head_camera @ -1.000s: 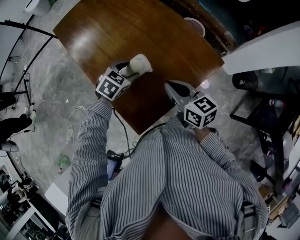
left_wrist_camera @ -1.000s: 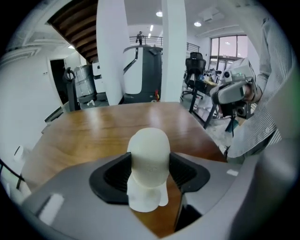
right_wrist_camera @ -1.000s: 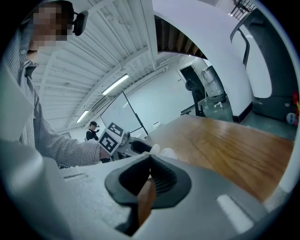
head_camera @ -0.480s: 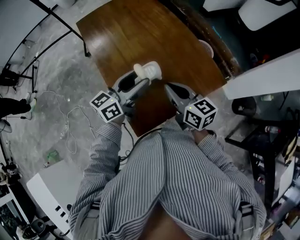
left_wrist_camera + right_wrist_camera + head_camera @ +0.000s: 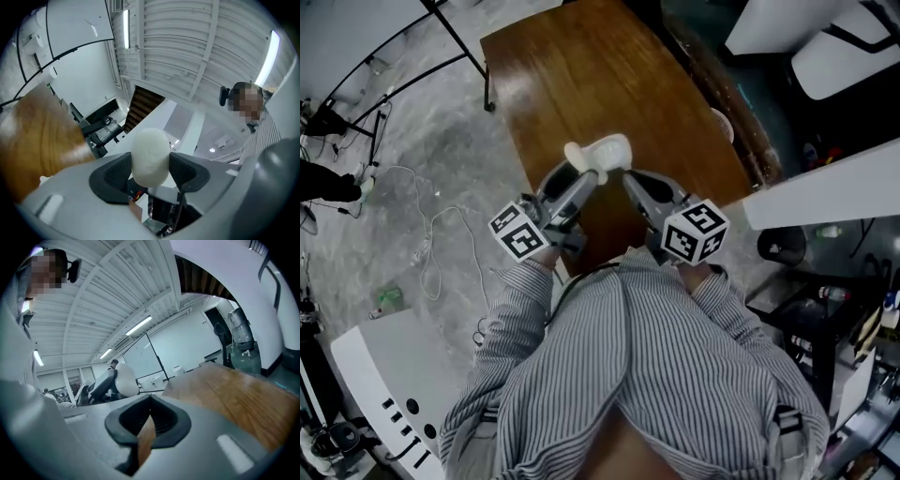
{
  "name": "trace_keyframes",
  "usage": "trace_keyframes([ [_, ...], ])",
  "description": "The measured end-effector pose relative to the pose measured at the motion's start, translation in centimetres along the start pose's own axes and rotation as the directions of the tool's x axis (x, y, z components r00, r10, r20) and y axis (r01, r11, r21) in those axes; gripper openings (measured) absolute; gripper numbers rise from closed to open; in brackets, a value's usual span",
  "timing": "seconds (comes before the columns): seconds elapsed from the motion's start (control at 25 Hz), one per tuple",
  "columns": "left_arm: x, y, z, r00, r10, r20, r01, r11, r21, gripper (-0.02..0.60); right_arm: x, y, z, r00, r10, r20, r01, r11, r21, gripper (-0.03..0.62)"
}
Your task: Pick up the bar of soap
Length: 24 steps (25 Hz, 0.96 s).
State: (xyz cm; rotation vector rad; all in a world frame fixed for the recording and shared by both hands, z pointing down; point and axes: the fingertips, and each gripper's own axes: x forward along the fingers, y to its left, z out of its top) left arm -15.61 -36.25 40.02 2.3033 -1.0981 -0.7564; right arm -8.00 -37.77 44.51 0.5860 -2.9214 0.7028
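The bar of soap (image 5: 605, 152) is a white rounded block, held up over the near end of the brown wooden table (image 5: 581, 84). My left gripper (image 5: 592, 169) is shut on it; in the left gripper view the soap (image 5: 150, 154) sits squeezed between the two dark pads (image 5: 115, 176), pointing up toward the ceiling. My right gripper (image 5: 630, 178) hovers just right of the soap, jaws shut with nothing in them (image 5: 149, 420). The right gripper view shows the soap (image 5: 125, 379) at its left, in the left gripper's jaws, with the table (image 5: 239, 394) at its right.
A small white dish (image 5: 724, 122) sits at the table's right edge. Cables (image 5: 422, 244) trail over the grey floor on the left, near black stand legs (image 5: 441, 47). A white counter (image 5: 825, 187) stands at the right and a white box (image 5: 384, 375) at the lower left.
The left gripper, still shut on the soap, has swung in toward the right gripper, so the two now sit close together. The head view has shifted over the table.
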Motion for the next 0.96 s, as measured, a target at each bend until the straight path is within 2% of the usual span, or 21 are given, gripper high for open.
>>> trace_keyframes([
  [0.44, -1.0, -0.2, 0.8, 1.000, -0.016, -0.018, 0.016, 1.000, -0.021, 0.264, 1.1, 1.0, -0.2, 0.999, -0.031, -0.007, 0.032, 0.999, 0.044, 0.002],
  [0.96, -0.8, -0.7, 0.1, 0.996, -0.062, -0.063, 0.059, 0.997, -0.043, 0.264, 1.4, 1.2, -0.8, 0.997, -0.079, -0.022, 0.079, 0.996, 0.037, 0.002],
])
